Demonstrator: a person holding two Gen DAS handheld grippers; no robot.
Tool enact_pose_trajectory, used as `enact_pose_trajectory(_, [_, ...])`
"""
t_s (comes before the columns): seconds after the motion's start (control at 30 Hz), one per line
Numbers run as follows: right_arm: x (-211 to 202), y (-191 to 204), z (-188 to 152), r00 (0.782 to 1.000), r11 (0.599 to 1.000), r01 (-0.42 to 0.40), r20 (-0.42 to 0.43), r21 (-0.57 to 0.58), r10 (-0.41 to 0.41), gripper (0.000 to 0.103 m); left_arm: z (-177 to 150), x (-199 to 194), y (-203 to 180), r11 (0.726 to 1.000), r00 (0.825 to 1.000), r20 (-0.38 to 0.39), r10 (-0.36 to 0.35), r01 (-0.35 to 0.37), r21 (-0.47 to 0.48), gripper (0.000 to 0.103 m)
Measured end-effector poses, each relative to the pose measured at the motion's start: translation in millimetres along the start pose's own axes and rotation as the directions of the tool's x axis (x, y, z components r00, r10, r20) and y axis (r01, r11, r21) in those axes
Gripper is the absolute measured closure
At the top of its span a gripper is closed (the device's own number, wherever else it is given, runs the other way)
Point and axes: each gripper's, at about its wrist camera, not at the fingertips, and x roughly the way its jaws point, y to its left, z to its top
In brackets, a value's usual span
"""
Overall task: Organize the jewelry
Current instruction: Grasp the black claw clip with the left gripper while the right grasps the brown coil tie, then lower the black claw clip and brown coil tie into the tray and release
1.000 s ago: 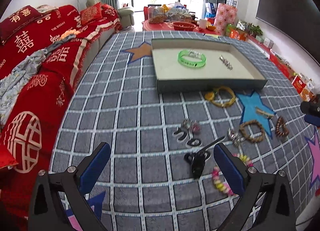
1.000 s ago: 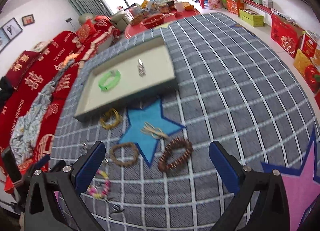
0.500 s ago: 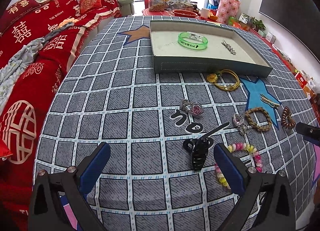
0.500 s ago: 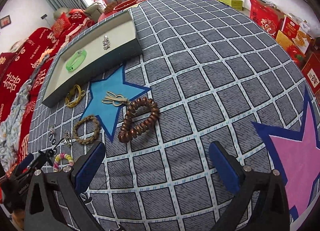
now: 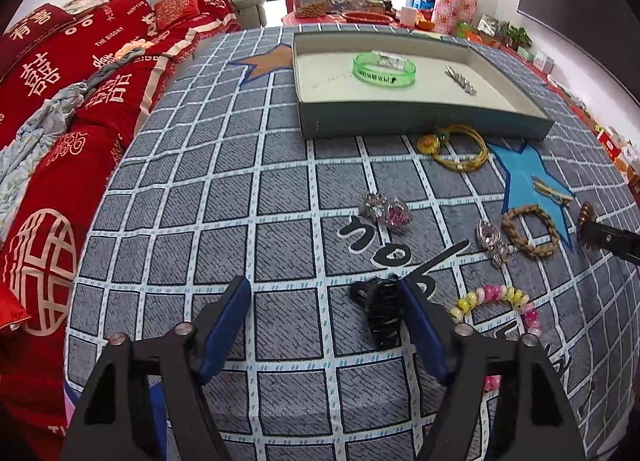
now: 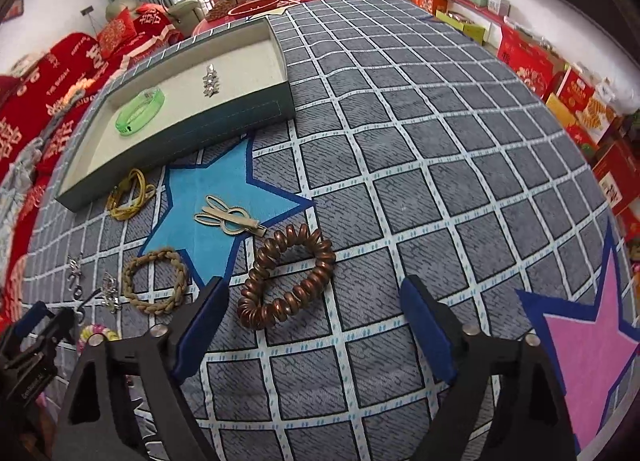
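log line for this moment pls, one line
left gripper: jaws closing, black hair clip by right pad, not gripped | right gripper: jaws closing near brown spiral hair tie | tray: green bracelet, silver clip

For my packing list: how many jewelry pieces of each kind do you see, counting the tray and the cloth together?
Bracelets and hair rings: 5
Hair clips: 3
Silver pieces with pink stones: 2
Total: 10

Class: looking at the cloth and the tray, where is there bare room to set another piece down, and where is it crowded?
Free: the tray floor left of the green bangle; the grid cloth between the red sofa cover and the black claw clip; the cloth right of the copper coil tie. Crowded: around the blue star, where the bracelets and clips lie.
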Motion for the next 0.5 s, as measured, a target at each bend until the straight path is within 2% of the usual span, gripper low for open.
enact_pose_trajectory(0.03, [-0.6,2.3,-0.3,1.0,1.0,0.014,0.006,-0.016,-0.014,0.029,-0.4,-0.9,0.0,1.0,1.0,0.009,-0.003,0.003,-0.002,0.021])
enact_pose_trajectory(0.07, [-1.6,3.8,-1.0,1.0,0.999,0.024,0.011,-0.027,-0.024,0.037,-0.7,-1.5,-0.2,1.0,1.0,0.011,-0.01,0.01,0.001,0.03])
enact_pose_trajectory(0.1, [-2.6,4.8,-1.7,0.999,0.999,0.035,0.015,-0.038,-0.035,0.042,-1.0,-1.9,-0.5,1.0,1.0,0.014,-0.025,0.024,0.006,0.034])
enact_pose_trajectory(0.13, [-3.3,5.3,-2.3,0.999,0.998,0.047,0.019,-0.044,-0.047,0.053,-1.1,-2.8,-2.1,1.0,1.0,0.018,-0.024,0.024,0.015,0.04])
enact_pose_trajectory(0.17, [-4.1,5.1,-3.0,0.998,0.997,0.061,0.024,-0.051,-0.059,0.059,-1.9,-3.6,-3.6,0.999,0.999,0.022,-0.027,0.027,0.024,0.052])
enact_pose_trajectory(0.23, [-6.3,2.0,-4.5,0.998,0.997,0.056,0.029,-0.047,-0.055,0.065,-2.9,-5.0,-6.6,0.998,0.999,0.028,-0.039,0.038,0.041,0.064])
enact_pose_trajectory(0.3, [-8.5,-4.1,-5.4,0.998,0.999,0.045,0.034,-0.029,-0.044,0.077,-3.7,-6.4,-6.6,0.998,0.998,0.028,-0.055,0.054,0.04,0.064])
enact_pose_trajectory(0.33, [-9.4,-7.5,-5.6,0.999,0.999,0.029,0.035,-0.015,-0.029,0.092,-3.7,-7.4,-5.4,0.997,0.997,0.029,-0.072,0.071,0.03,0.064])
enact_pose_trajectory(0.4, [-10.7,-17.5,-6.0,0.999,0.999,-0.028,0.029,0.026,0.027,0.092,-3.7,-11.5,-2.0,0.995,0.994,0.033,-0.101,0.101,0.008,0.064])
enact_pose_trajectory(0.5, [-13.9,-26.7,-7.0,0.997,0.996,-0.067,0.036,0.061,0.065,0.092,-1.8,-18.6,0.7,0.995,0.994,0.049,-0.099,0.098,0.005,0.064])
